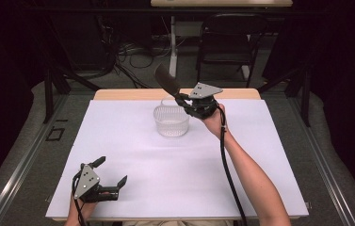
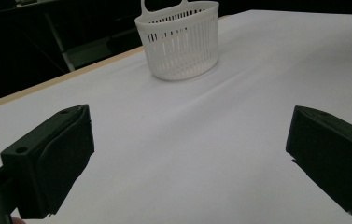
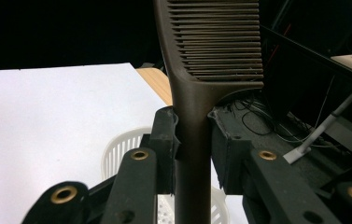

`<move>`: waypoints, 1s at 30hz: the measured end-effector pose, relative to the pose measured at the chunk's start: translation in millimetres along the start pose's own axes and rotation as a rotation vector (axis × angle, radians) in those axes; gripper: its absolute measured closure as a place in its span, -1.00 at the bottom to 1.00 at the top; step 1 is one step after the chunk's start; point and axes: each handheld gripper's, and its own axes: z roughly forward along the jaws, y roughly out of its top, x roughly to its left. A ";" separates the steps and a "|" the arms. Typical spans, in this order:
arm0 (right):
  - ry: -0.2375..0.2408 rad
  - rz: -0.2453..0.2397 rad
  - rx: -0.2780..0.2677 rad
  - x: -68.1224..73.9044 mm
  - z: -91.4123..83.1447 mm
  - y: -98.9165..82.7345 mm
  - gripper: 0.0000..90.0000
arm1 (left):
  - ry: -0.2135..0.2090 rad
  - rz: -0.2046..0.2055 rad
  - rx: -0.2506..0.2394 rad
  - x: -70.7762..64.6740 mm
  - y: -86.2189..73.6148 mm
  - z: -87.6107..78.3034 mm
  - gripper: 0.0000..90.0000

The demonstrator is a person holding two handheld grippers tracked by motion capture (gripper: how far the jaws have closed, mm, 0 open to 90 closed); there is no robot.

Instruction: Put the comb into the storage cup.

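Our right tongs [image 1: 177, 96] grip the comb [image 1: 166, 80] above the basket [image 1: 171, 120], not yet dropped in; left tongs [image 1: 114, 172] idle wide.

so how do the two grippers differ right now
The right gripper is shut on a dark comb, gripping its handle; the left gripper is open with nothing between its jaws. The right one is raised beside the white basket at the table's far side; the left sits low at the near edge of the white table. Both are black, two-jawed and hand-held.
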 end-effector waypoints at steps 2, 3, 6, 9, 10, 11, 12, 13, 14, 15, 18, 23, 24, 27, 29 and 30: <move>-0.001 -0.002 -0.003 0.4 1.1 0.0 0.61 | -0.001 -0.004 -0.004 -0.1 0.0 -0.3 -0.97; -0.002 -0.007 0.001 0.5 1.4 0.2 0.61 | 0.000 -0.003 -0.003 0.1 0.0 -0.5 -0.97; -0.002 -0.015 0.003 1.0 1.6 1.1 0.61 | 0.000 -0.002 -0.004 0.1 0.1 -0.5 -0.97; 0.000 -0.025 0.006 1.3 1.7 1.5 0.61 | -0.002 0.000 -0.004 -0.2 0.2 -0.4 -0.97; -0.001 -0.029 0.010 1.4 2.0 1.7 0.61 | -0.003 -0.002 -0.006 -0.1 0.3 -0.4 -0.97; -0.003 -0.033 0.010 1.5 2.6 1.8 0.61 | -0.003 -0.004 -0.008 -0.1 0.4 -0.3 -0.97; -0.001 -0.031 0.008 1.5 3.1 1.8 0.61 | -0.003 -0.002 -0.006 -0.2 0.4 -0.3 -0.97; -0.002 -0.032 0.009 1.5 3.5 2.1 0.61 | -0.003 0.001 -0.004 -0.2 0.4 -0.3 -0.97; -0.002 -0.035 0.006 1.3 4.0 2.3 0.61 | -0.003 0.002 -0.003 -0.1 0.3 -0.3 -0.97; -0.002 -0.036 0.006 1.3 4.5 2.8 0.61 | -0.003 -0.002 -0.003 -0.2 0.2 -0.2 -0.97; -0.002 -0.042 0.007 1.5 5.8 4.5 0.61 | -0.004 -0.001 -0.005 -0.2 0.2 -0.5 -0.97; -0.007 -0.043 -0.007 0.8 6.6 7.8 0.61 | -0.003 0.002 -0.001 -0.3 0.2 -0.1 -0.97; -0.006 -0.045 -0.009 0.8 6.9 8.2 0.61 | -0.003 0.003 -0.003 -0.5 0.2 -0.3 -0.97; -0.008 -0.052 -0.005 0.8 7.8 9.3 0.61 | -0.002 -0.003 -0.004 -0.4 0.1 -0.5 -0.97; -0.012 -0.056 -0.008 0.8 8.5 9.9 0.61 | -0.003 -0.003 -0.004 -0.3 0.1 -0.3 -0.97; -0.012 -0.058 -0.010 0.8 8.6 10.3 0.61 | -0.002 -0.001 -0.003 -0.3 0.1 -0.3 -0.97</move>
